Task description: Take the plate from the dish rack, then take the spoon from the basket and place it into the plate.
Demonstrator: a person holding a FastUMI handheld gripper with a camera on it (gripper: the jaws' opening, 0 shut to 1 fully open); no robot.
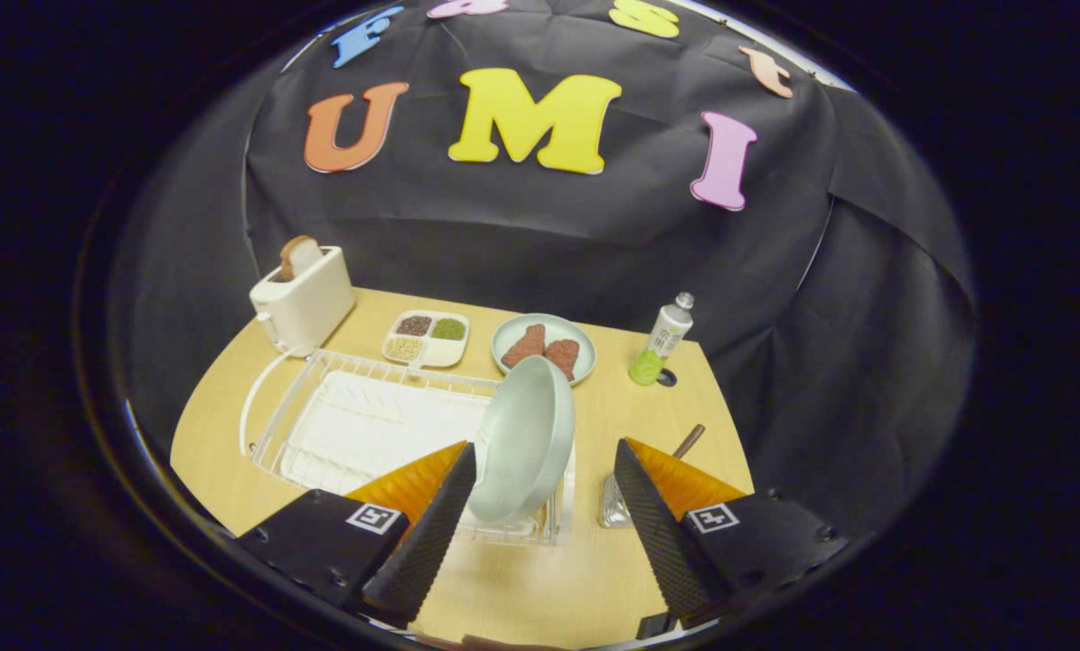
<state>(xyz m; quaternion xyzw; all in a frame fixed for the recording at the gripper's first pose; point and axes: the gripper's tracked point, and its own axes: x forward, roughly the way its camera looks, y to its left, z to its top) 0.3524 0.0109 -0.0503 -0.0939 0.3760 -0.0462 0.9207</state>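
Observation:
A pale grey-green plate [523,443] stands on edge at the right end of the white wire dish rack [323,425], leaning a little. My gripper [544,448] is open, its fingers wide apart on either side of the plate. The left fingertip [454,488] overlaps the plate's lower left rim; I cannot tell whether it touches. The right fingertip [634,488] stays apart from the plate. A brown spoon handle [689,440] sticks up beyond the right finger. It rises from a small metal basket [612,508] that the finger partly hides.
Behind the rack stand a cream toaster [305,298] with a bread slice, a divided tray of grains [426,338], a round plate with red pieces [544,348] and a bottle [662,342]. The wooden table [521,588] ends close to the rack on the left and near sides.

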